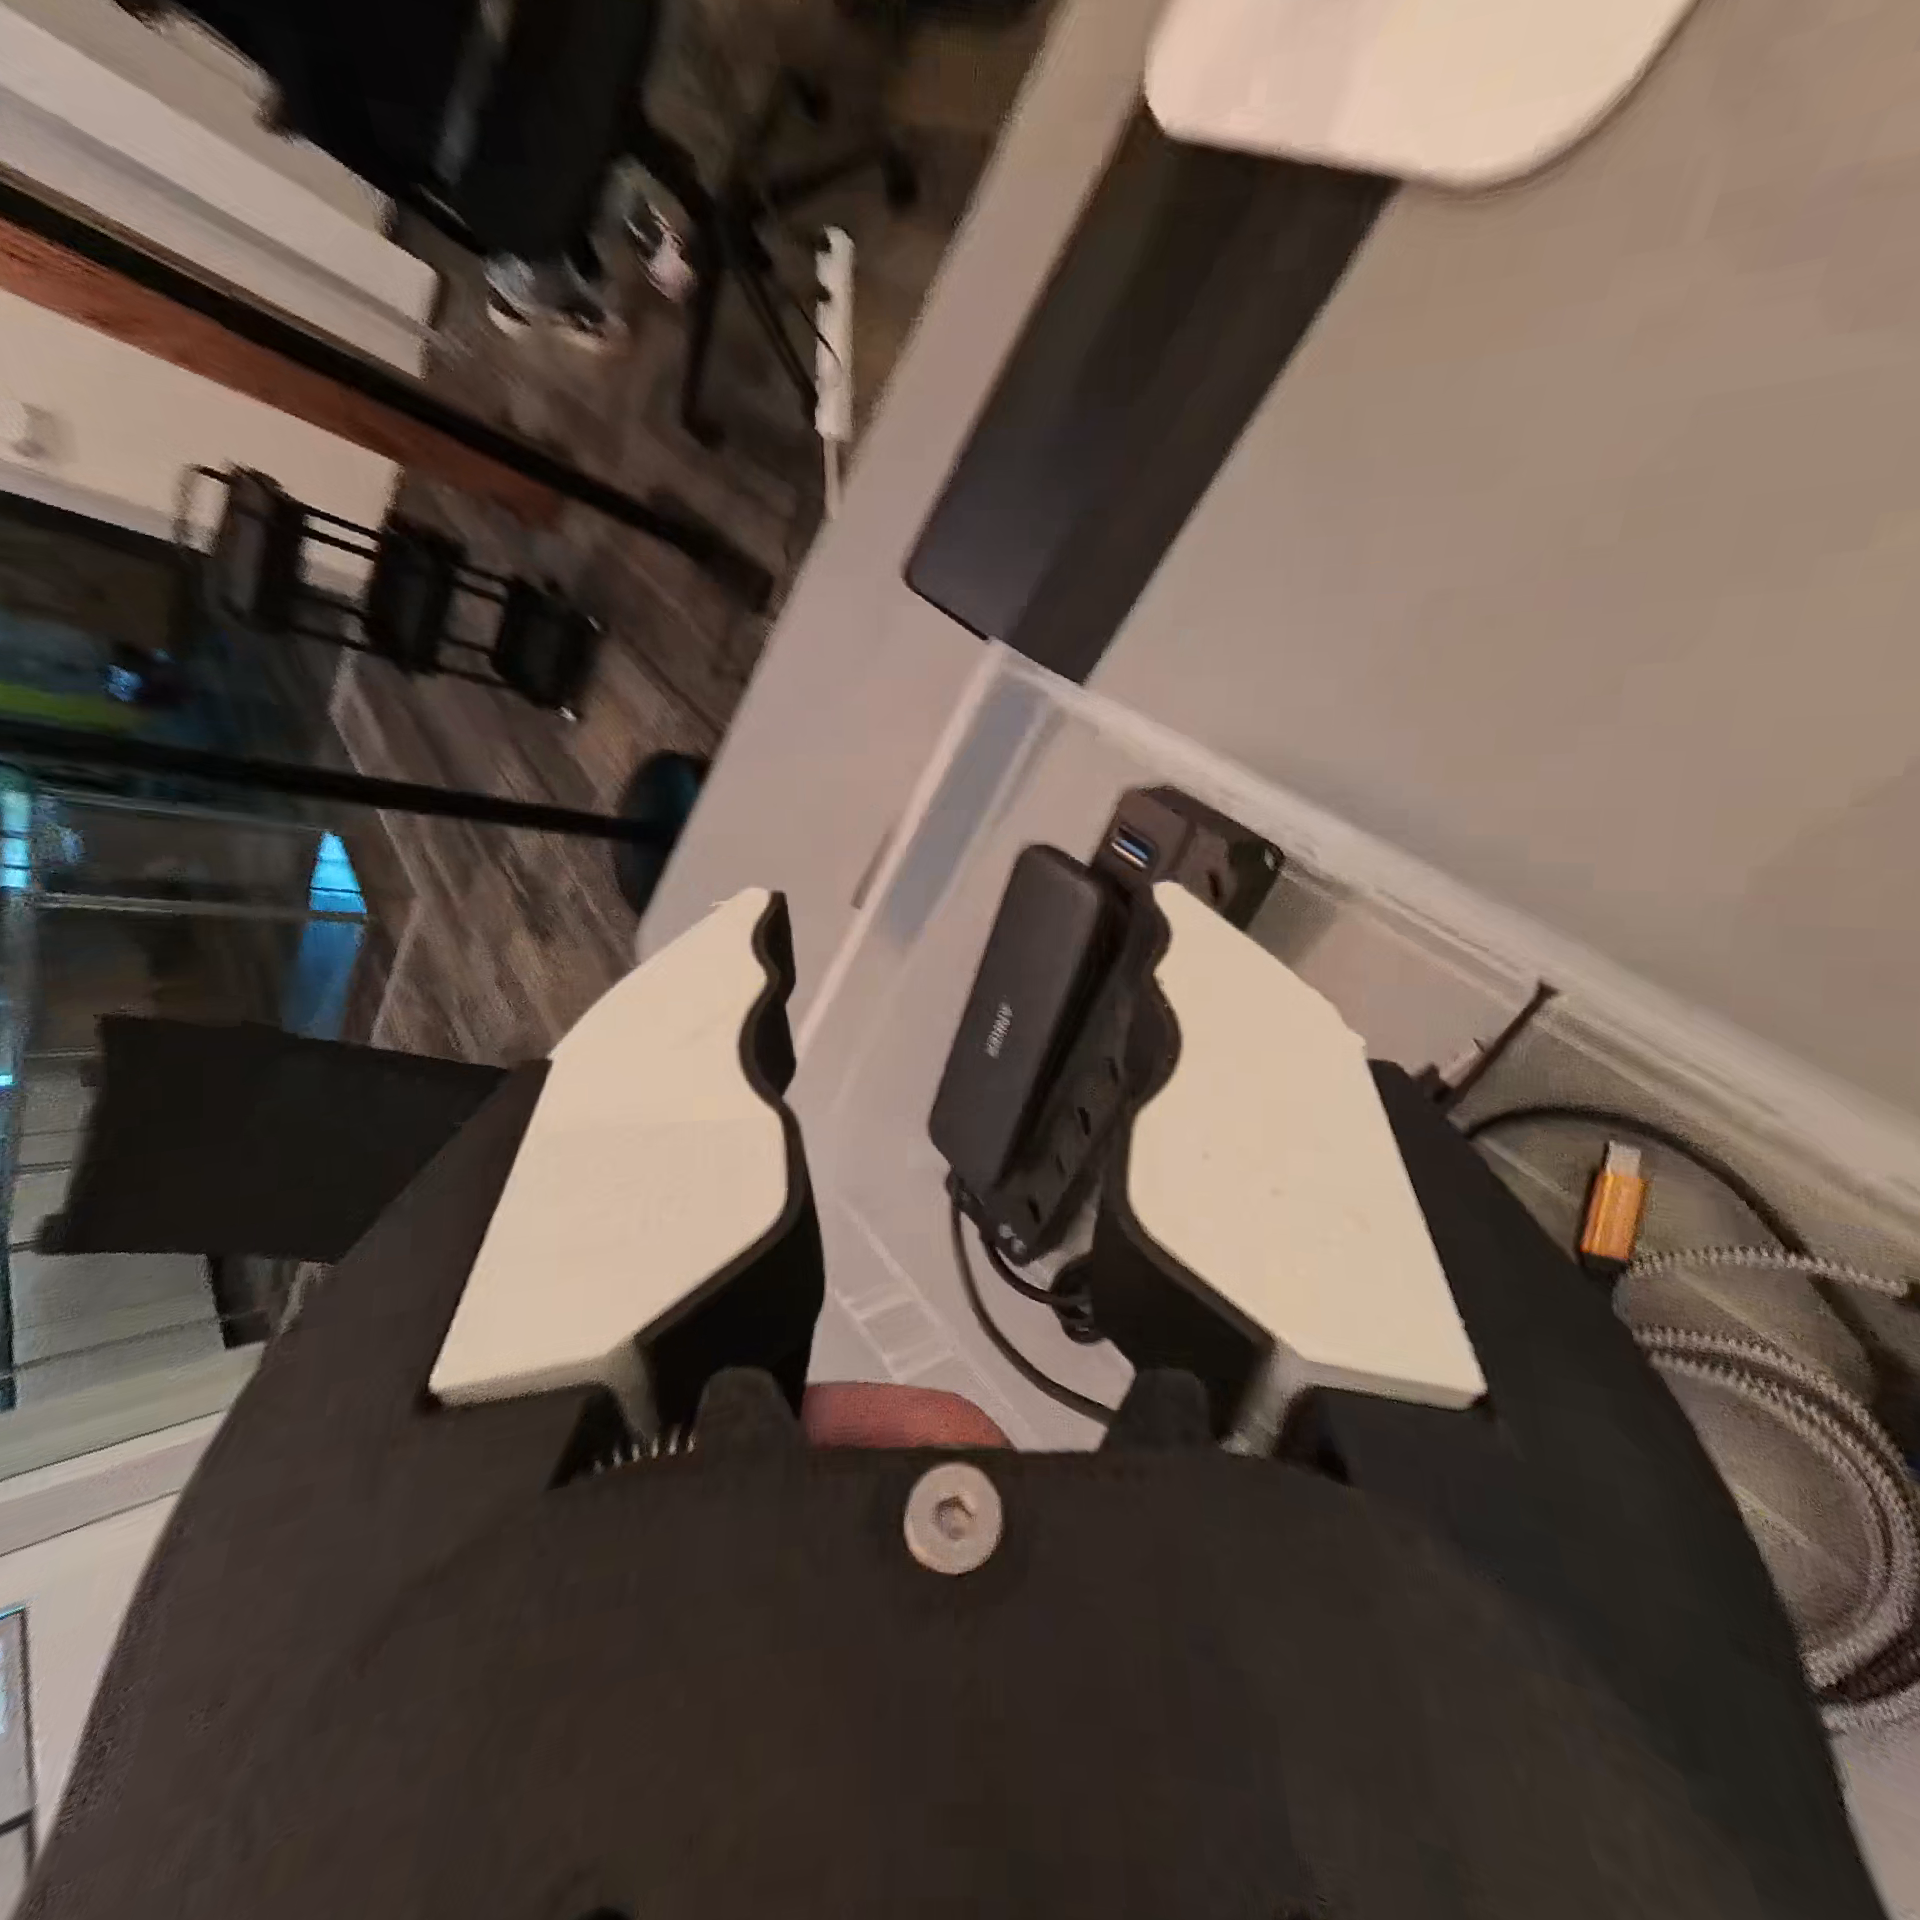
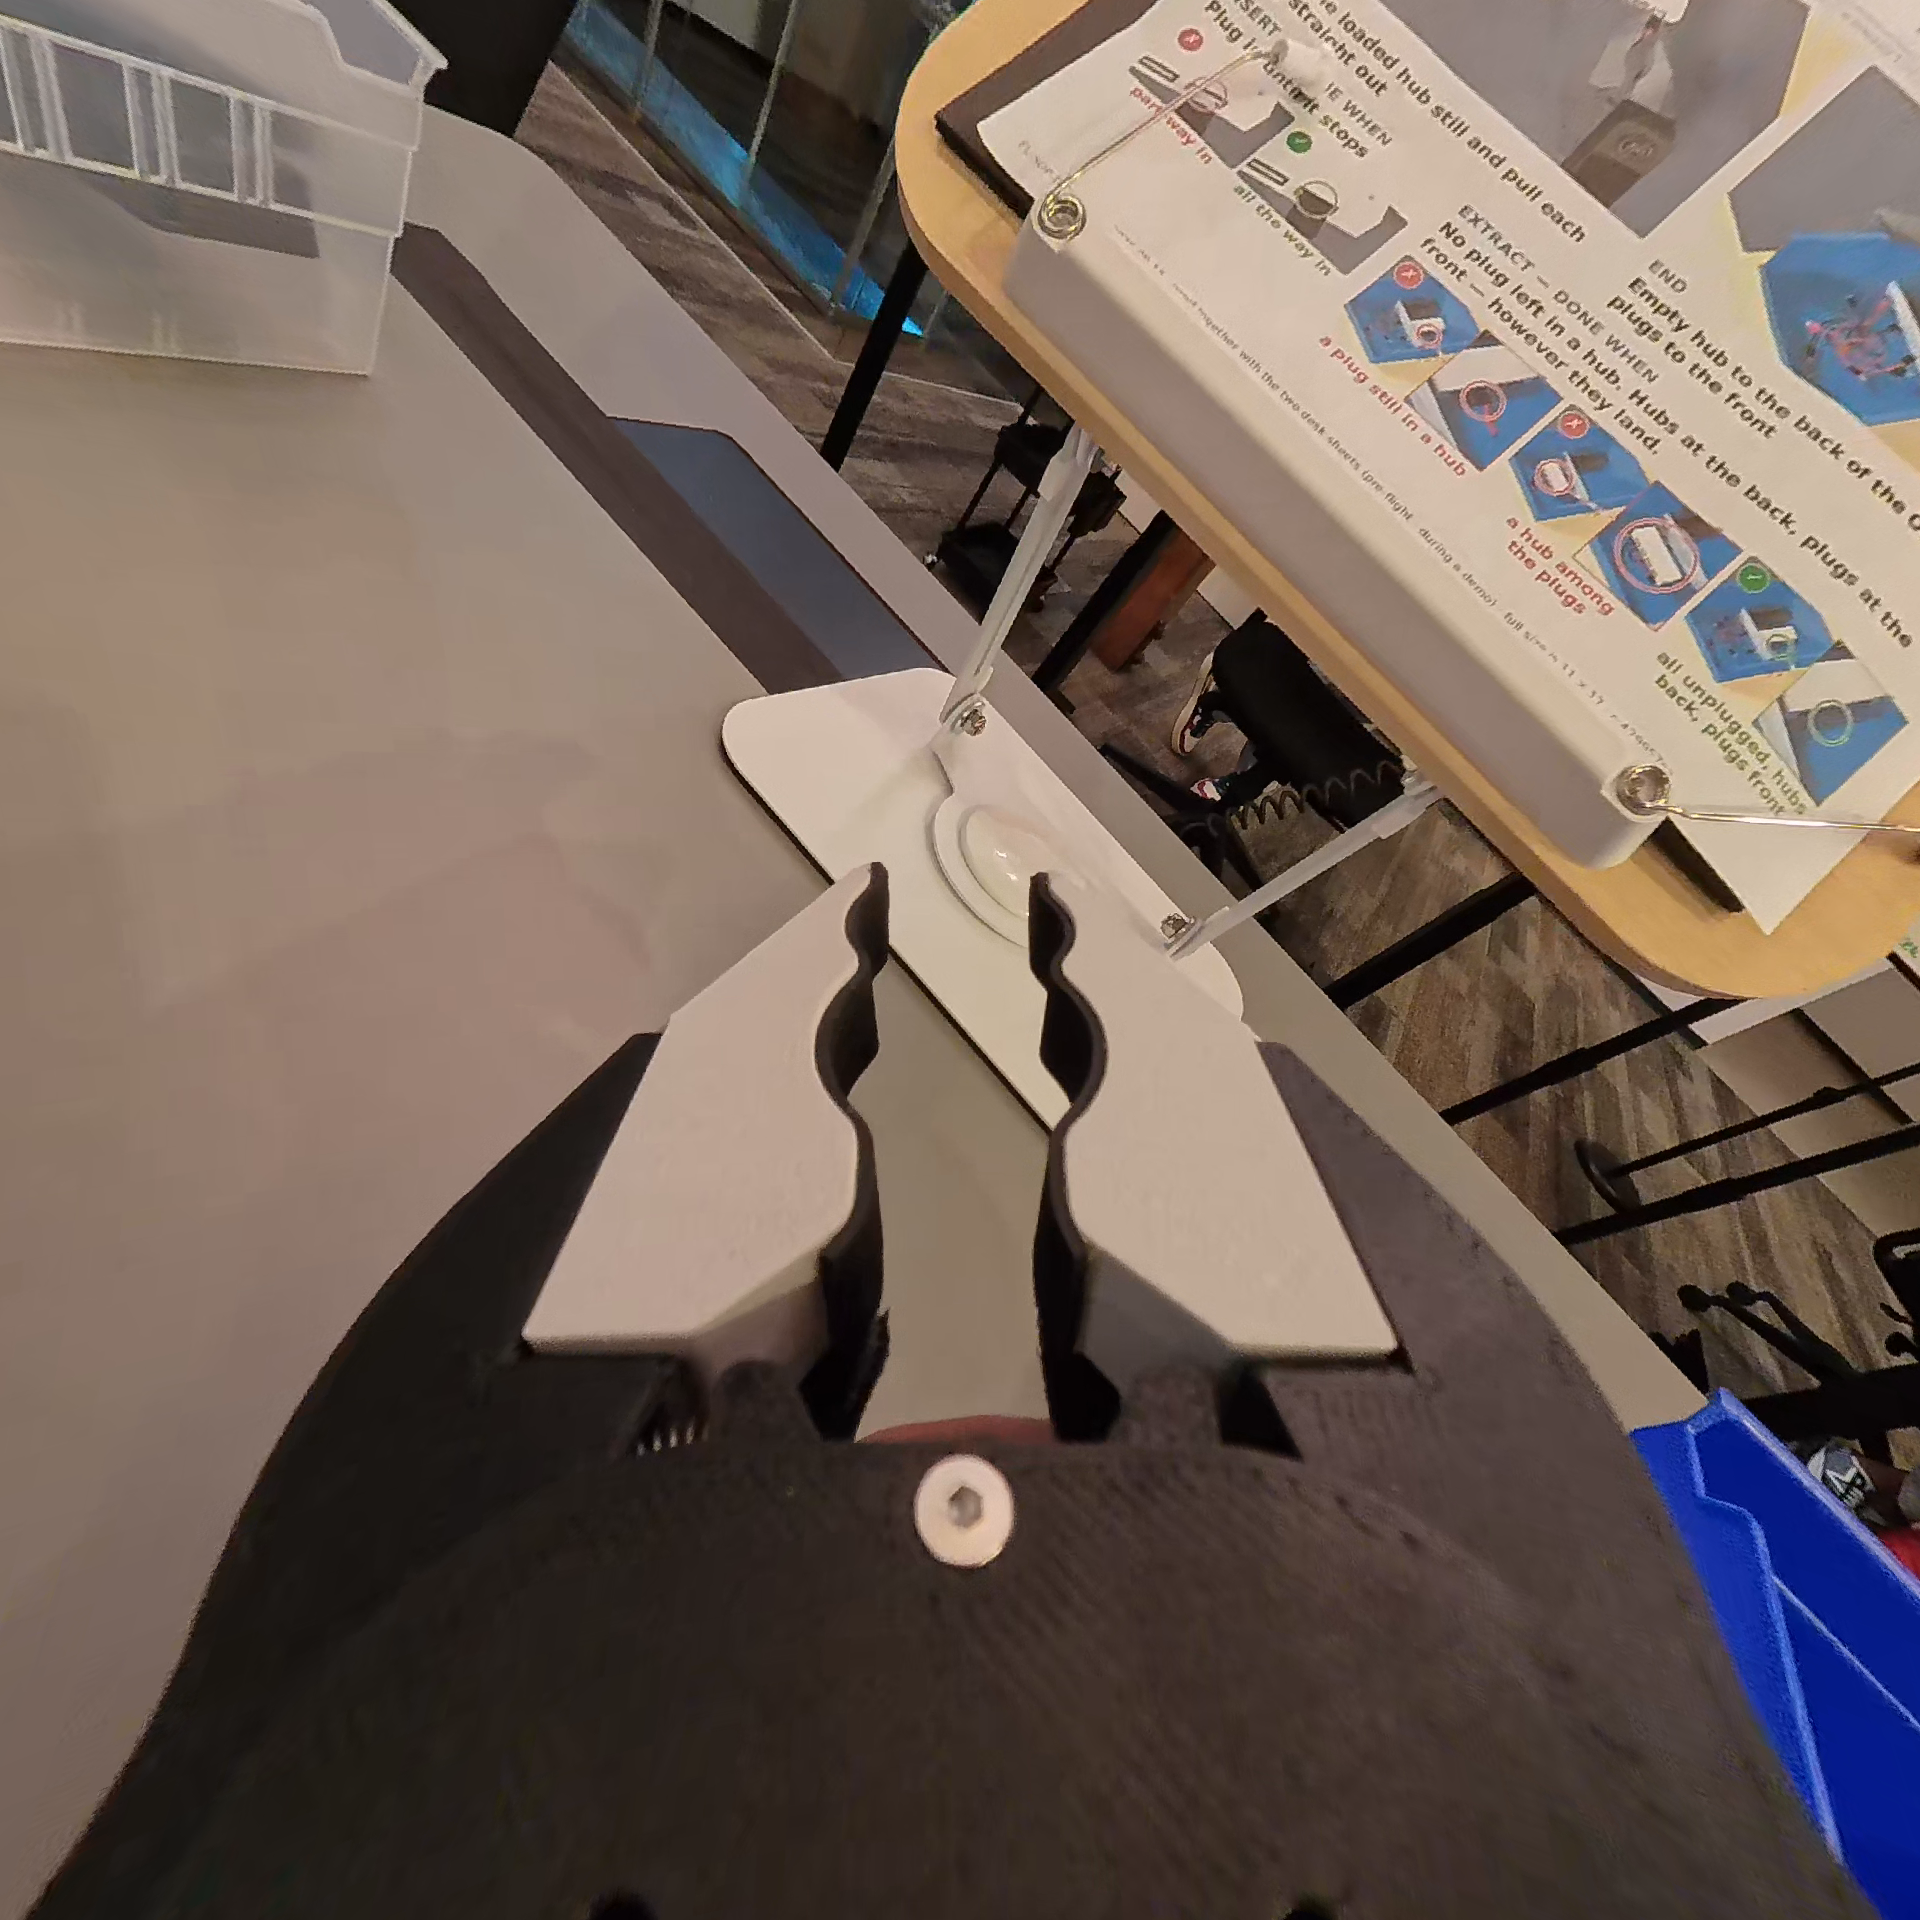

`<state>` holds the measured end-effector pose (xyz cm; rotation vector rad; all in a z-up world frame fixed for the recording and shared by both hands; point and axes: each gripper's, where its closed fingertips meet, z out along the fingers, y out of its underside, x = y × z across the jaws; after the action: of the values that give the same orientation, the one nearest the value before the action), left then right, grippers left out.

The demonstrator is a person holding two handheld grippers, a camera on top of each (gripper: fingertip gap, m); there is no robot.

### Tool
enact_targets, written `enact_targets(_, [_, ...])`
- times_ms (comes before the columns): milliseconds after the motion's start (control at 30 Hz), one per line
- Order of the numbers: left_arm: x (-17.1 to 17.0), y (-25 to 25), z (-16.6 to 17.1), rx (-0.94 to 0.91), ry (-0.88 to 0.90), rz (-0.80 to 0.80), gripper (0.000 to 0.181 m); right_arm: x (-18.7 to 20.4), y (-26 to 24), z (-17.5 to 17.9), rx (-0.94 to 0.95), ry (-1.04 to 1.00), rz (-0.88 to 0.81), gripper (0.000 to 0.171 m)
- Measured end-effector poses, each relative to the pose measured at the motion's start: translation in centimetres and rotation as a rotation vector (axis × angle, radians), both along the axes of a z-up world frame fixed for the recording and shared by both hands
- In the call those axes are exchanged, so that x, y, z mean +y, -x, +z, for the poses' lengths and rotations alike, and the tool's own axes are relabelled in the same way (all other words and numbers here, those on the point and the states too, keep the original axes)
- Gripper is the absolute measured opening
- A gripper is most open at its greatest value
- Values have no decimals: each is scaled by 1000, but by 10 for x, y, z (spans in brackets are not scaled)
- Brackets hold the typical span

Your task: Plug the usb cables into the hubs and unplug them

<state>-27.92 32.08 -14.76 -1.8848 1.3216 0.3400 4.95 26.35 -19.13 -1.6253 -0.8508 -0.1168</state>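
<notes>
Black slim plastic usb hub [image 1: 1023, 1039] unplugged, leaning against one finger of spread left gripper [image 1: 966, 914]; orange-tipped braided cable [image 1: 1612, 1210] loose nearby. Right gripper [image 2: 956, 883] spread, empty. Plugging apparently all ahead.

Left tongs [image 1: 966, 935] stand spread; a black hub [image 1: 1023, 1039] fills the right half of the gap, the left half is free. Right tongs [image 2: 956, 899] are parted and empty over bare grey desk [image 2: 364, 831]. The white stand base [image 2: 883, 769] lies directly ahead; a clear bin [image 2: 208, 187] stands far left.

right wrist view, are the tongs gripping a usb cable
No, the right tongs stand open with only the grey table and the white stand base showing between them.
</notes>
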Motion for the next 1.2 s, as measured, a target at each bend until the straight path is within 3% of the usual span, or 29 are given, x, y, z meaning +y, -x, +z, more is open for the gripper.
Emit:
enact_targets(167, [12, 4, -50, 89, 102, 18, 67, 2, -2, -4, -5, 9, 0, 24])
enact_targets(367, [33, 10, -81, 200, 75, 62, 59, 5, -6, -6, 0, 15, -3, 23])
enact_targets(600, [41, 16, -84, 187, 45, 62, 50, 6, -7, -7, 3, 22, -4, 22])
enact_targets(733, [43, 20, -87, 233, 5, 62, 24, 6, -7, -7, 1, 20, -4, 22])
enact_targets(867, [45, 23, -85, 213, -43, 71, 13, 7, -8, -7, 3, 22, -5, 22])
enact_targets(1133, [49, 31, -77, 223, -84, 83, 12, 6, -8, -9, 0, 24, -2, 22])
enact_targets(1200, [52, 36, -79, 250, -81, 102, 25, 7, -8, -8, 3, 25, -4, 22])
